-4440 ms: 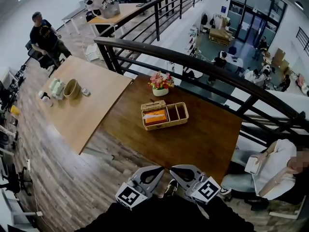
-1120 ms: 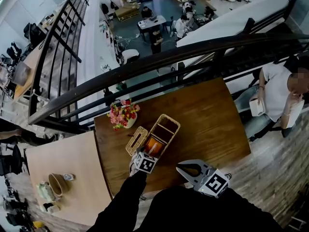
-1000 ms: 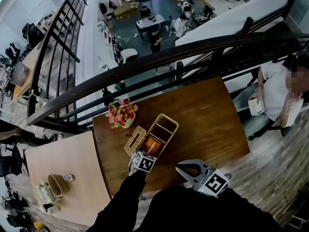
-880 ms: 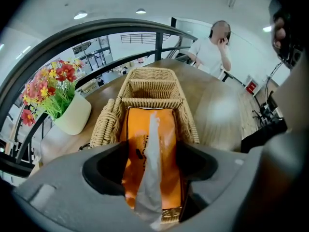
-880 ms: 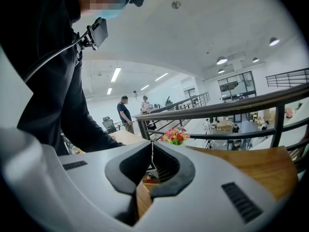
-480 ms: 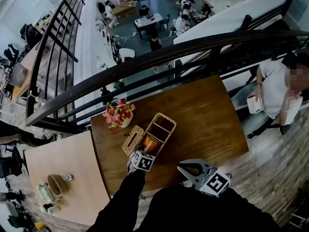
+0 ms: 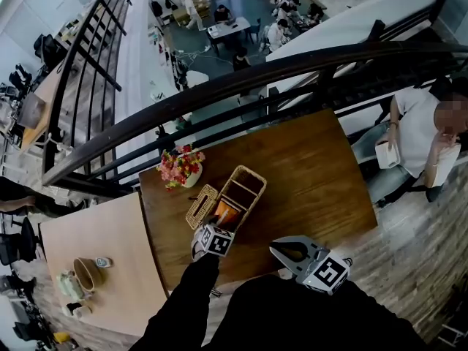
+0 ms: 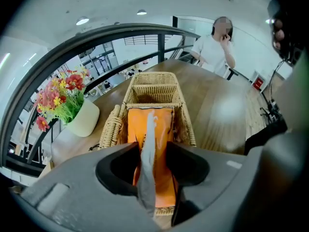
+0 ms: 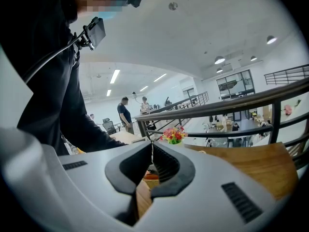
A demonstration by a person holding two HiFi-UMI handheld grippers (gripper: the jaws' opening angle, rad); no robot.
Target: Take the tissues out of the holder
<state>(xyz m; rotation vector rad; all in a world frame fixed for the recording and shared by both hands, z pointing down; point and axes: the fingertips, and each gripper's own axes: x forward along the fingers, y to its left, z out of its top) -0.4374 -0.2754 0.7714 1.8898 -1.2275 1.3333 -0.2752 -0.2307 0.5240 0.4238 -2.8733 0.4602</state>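
Note:
A wicker holder (image 7: 247, 181) stands on the dark wooden table (image 7: 314, 174) with an orange tissue pack (image 7: 226, 212) in its near compartment. My left gripper (image 7: 218, 229) points steeply down over that pack. In the left gripper view a white tissue (image 8: 146, 153) rises from the orange pack (image 8: 163, 129) in the holder (image 8: 153, 83) and stands between the jaws of the left gripper (image 8: 152, 146). The jaws have just been closing, and a gap still shows beside the tissue. My right gripper (image 7: 276, 246) hangs near my body, shut and empty; its tips (image 9: 151, 146) meet.
A flat wicker lid (image 7: 201, 205) lies left of the holder, and a pot of flowers (image 7: 179, 168) stands behind it. A dark railing (image 7: 241, 86) runs along the table's far edge. A person (image 7: 417, 134) sits at the right. A lighter table (image 7: 110, 232) adjoins on the left.
Since the oldest frame my left gripper has gone out from my body to above the holder. Over the last second both grippers have stayed about where they were.

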